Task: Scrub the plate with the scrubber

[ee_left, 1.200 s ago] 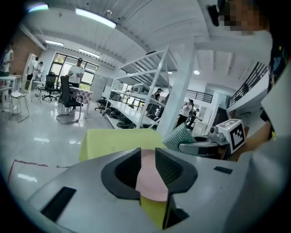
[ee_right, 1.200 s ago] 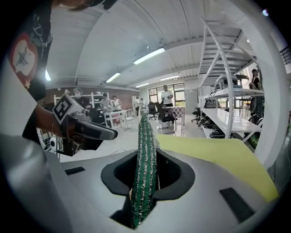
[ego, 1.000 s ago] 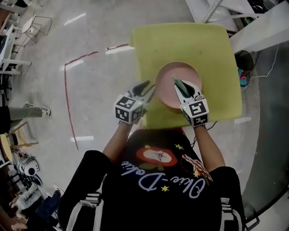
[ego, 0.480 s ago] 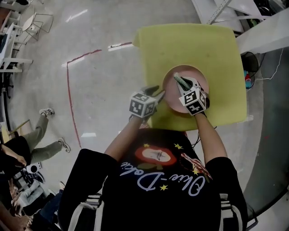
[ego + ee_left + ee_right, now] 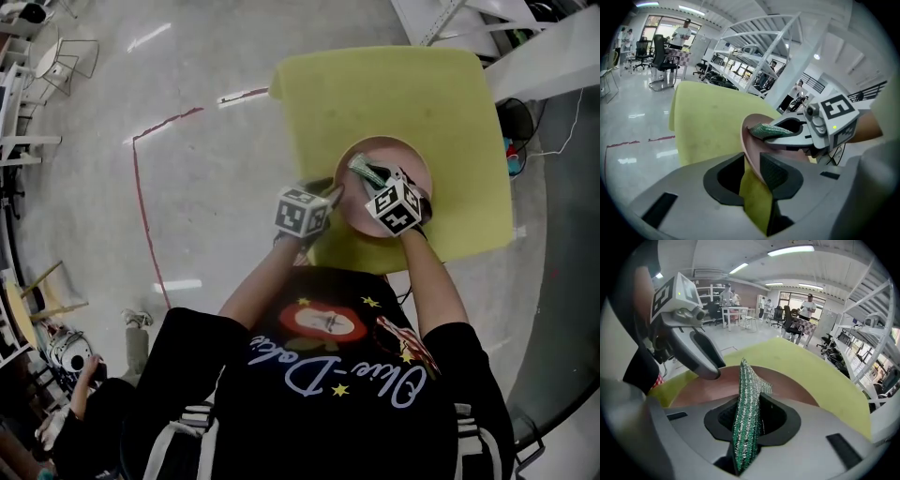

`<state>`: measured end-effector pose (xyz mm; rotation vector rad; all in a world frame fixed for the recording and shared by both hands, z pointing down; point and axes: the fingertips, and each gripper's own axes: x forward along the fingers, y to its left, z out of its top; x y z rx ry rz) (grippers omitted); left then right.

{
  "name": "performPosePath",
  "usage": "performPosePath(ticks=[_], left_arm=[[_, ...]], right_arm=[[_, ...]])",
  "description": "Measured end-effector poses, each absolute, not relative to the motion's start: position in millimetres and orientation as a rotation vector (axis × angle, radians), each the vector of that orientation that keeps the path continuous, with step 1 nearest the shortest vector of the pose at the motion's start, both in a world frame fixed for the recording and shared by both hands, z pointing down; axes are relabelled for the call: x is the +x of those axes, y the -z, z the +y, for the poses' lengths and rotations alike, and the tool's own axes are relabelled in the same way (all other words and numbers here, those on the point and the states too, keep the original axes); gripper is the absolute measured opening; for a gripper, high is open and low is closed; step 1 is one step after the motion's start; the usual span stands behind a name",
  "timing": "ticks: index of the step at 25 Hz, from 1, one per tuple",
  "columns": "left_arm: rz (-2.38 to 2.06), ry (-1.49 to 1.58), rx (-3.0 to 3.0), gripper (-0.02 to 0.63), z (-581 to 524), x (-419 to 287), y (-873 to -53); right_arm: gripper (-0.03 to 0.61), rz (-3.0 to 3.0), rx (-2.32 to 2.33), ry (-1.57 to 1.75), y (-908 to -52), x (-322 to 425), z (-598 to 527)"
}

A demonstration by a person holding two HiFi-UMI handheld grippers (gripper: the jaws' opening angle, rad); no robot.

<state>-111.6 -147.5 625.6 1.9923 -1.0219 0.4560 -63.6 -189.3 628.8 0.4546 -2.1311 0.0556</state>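
Observation:
A pink plate (image 5: 394, 155) lies on the yellow-green table (image 5: 375, 84), near its front edge. My left gripper (image 5: 330, 195) is at the plate's left rim. In the left gripper view the rim (image 5: 746, 138) stands between the jaws of that gripper (image 5: 752, 171), close to the right one, with a gap at the left one; the jaws have just been closing. My right gripper (image 5: 378, 180) hangs over the plate, shut on a green glittery scrubber (image 5: 364, 169). The scrubber (image 5: 747, 418) sticks up from between the jaws, above the plate (image 5: 708, 390).
The table's front edge (image 5: 375, 262) is just below both grippers, against my body. A red tape line (image 5: 139, 178) runs across the grey floor at the left. White shelving (image 5: 450, 19) and cables (image 5: 553, 141) stand at the right. Chairs and people are at the far left.
Both grippers have come down onto the plate. The left one has moved right, from off the table's edge to the plate's rim. The right one has rolled with the scrubber.

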Motion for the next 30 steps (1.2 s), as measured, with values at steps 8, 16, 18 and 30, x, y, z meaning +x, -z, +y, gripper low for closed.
performPosePath(ticks=[8,16,18,30], left_arm=[[-1.025,-0.447,1.99,0.071,-151.7,-109.3,-626.4],[-1.049,-0.471,1.977,0.071,-149.0,-112.3,-628.4],[-1.061,-0.478,1.972,0.071,-148.8,-113.9,-627.8],[-1.12,-0.497,1.968,0.054,-154.1,-108.1,-624.9]], right_arm=[[0.061,-2.06,0.242,0.024,-635.3,-61.3,-168.8],[0.061,-2.079,0.152,0.018,-637.4,-57.9,-124.2],[0.061,-2.084,0.131,0.019,-637.0,-58.5,-111.8],[0.063,-2.137,0.076,-0.042,-633.3,-55.6,-82.1]])
